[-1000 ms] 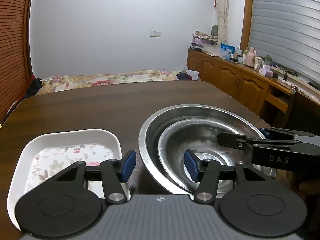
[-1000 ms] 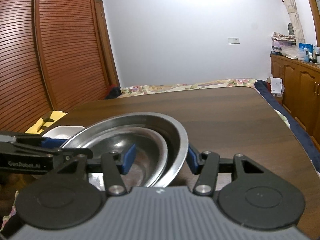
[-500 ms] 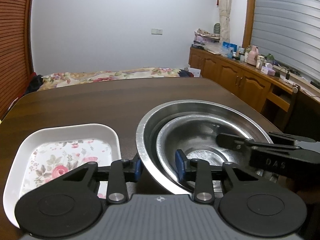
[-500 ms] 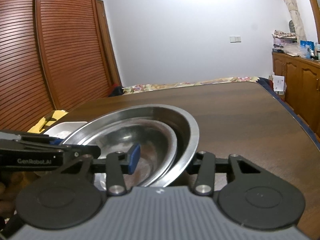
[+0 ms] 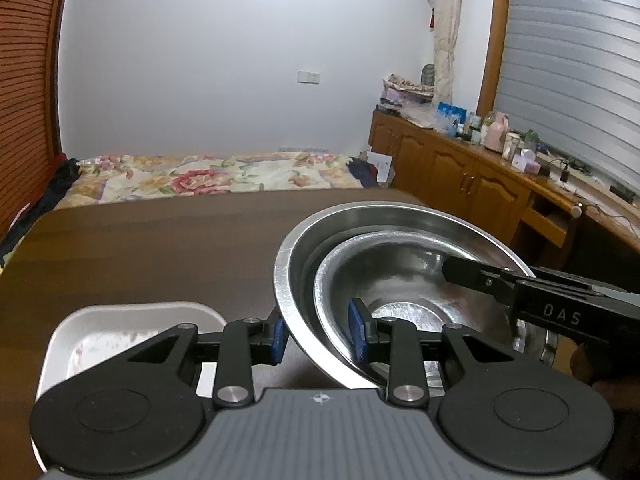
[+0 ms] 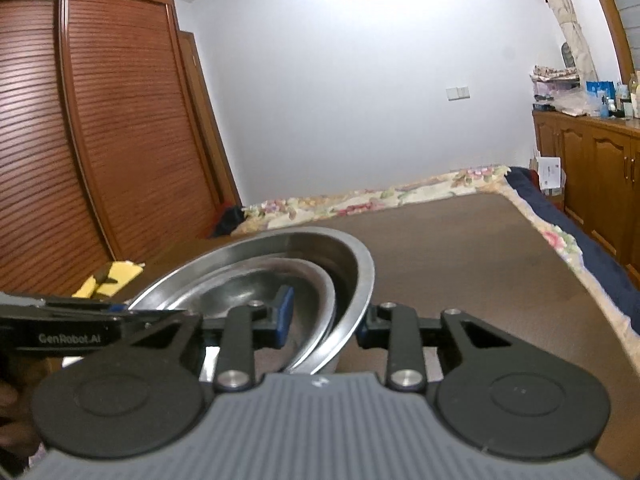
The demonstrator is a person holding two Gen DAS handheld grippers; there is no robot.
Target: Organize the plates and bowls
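Two steel bowls are nested: a large one (image 5: 360,216) with a smaller one (image 5: 400,276) inside it. My left gripper (image 5: 316,334) is shut on their near-left walls, one blue pad outside the large bowl and one inside the small bowl. In the right wrist view my right gripper (image 6: 323,320) grips the large bowl (image 6: 362,264) and small bowl (image 6: 240,280) from the opposite side. Its jaws are closing, with both walls between the pads. The bowls look raised off the dark wooden table (image 5: 160,240). A white floral dish (image 5: 132,320) sits to their left.
A bed with a floral cover (image 5: 208,176) lies beyond the table's far edge. Wooden cabinets (image 5: 460,176) with clutter on top line the right wall. A louvred wardrobe (image 6: 100,140) stands at the left, with a yellow item (image 6: 112,276) below it.
Both grippers closed from wide apart onto the bowls' walls. The bowls then rose with them, and the white dish and table sank lower in the left wrist view.
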